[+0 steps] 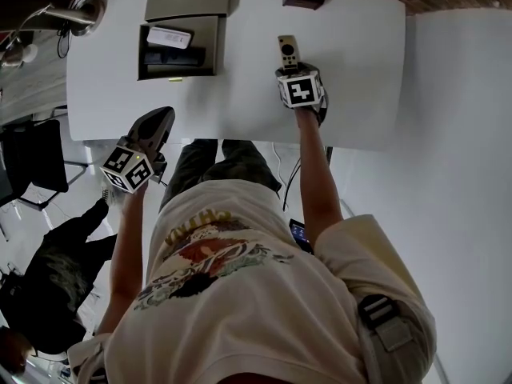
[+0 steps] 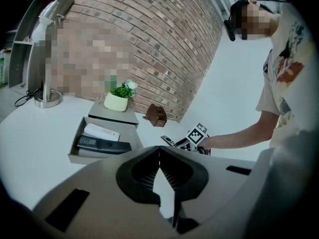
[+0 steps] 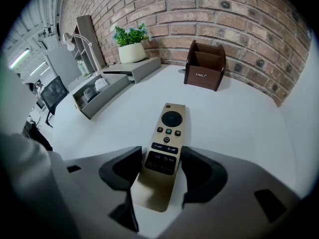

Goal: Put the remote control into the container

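- Right gripper point(image 3: 160, 157): at the upper centre of the head view, over the white table point(image 1: 240, 94) and pointing steeply down at it. Its jaws stand wide, one on each long edge of the gold remote control point(image 3: 168, 133). They sit close to its sides, but no firm press on it can be confirmed.
- Remote control: lies flat on the table, button face up. Its near end is between the right gripper's jaws and its round pad end points away, toward the top of the frame.
- Container point(image 1: 142, 53): an open grey tray at the upper left of the head view, well apart from the gold remote. It holds a white remote point(image 1: 170, 37) and, just below that, a black remote point(image 1: 174, 57).
- Left gripper point(image 2: 159, 152): at the left of the head view, just off the near table edge. Its jaw tips are together with nothing between them.
- Other items: a potted plant point(image 3: 132, 53) on a grey stand behind the tray. A brown desk holder point(image 3: 203, 66) stands at the top centre near the brick wall. A desk lamp point(image 1: 80, 10) stands at the upper left corner of the table.
- A second person in dark clothing point(image 1: 48, 270) is at the lower left of the head view, clear of the table.
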`<state>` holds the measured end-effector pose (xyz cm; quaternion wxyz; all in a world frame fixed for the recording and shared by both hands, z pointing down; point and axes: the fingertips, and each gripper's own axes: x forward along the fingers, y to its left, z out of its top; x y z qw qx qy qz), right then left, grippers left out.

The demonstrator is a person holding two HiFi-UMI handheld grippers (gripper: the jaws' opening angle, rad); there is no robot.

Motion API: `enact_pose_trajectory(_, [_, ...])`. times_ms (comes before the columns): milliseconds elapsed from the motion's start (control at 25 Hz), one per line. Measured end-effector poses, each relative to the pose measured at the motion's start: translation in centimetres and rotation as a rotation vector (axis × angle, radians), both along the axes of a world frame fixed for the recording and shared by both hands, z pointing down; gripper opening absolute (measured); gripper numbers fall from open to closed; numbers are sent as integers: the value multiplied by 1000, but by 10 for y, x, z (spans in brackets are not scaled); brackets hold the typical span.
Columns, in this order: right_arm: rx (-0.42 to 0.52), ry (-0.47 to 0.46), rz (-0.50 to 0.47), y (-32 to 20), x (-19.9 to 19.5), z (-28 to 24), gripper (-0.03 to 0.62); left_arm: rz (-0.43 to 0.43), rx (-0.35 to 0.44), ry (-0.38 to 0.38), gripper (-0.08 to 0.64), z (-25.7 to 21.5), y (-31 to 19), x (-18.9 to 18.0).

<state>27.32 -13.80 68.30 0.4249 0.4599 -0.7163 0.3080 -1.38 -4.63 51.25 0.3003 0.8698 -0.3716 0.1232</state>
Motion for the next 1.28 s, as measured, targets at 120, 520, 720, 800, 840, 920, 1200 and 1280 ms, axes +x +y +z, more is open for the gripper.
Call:
enact_pose_trajectory(120, [-5, 6, 24, -1, 2, 0, 232, -3, 7, -5, 5, -5, 1, -3])
enact_pose_trajectory(520, [11, -37, 78, -3, 9, -7, 216, -19, 33, -16, 5, -14, 9, -19])
enact_pose_trajectory(720, [37, -46, 60, -1, 6, -20, 216, -19, 39, -6, 6, -13, 8, -20])
enact_pose_trajectory(800, [42, -50, 54, 1, 3, -26, 216, -13, 44, 1, 5, -15, 7, -20])
enact_pose_trajectory(840, [45, -54, 51, 2, 1, -30, 216, -9, 48, 5, 5, -16, 5, -20])
enact_pose_trajectory(920, [48, -59, 45, 3, -3, -35, 216, -2, 58, 14, 5, -19, 1, -21])
enact_pose_trajectory(1200, [78, -58, 34, 2, -18, -56, 216, 30, 104, 41, 5, -27, -18, -26])
enact_pose_trajectory(1280, [87, -54, 25, 1, -24, -62, 216, 38, 118, 50, 5, -29, -22, -28])
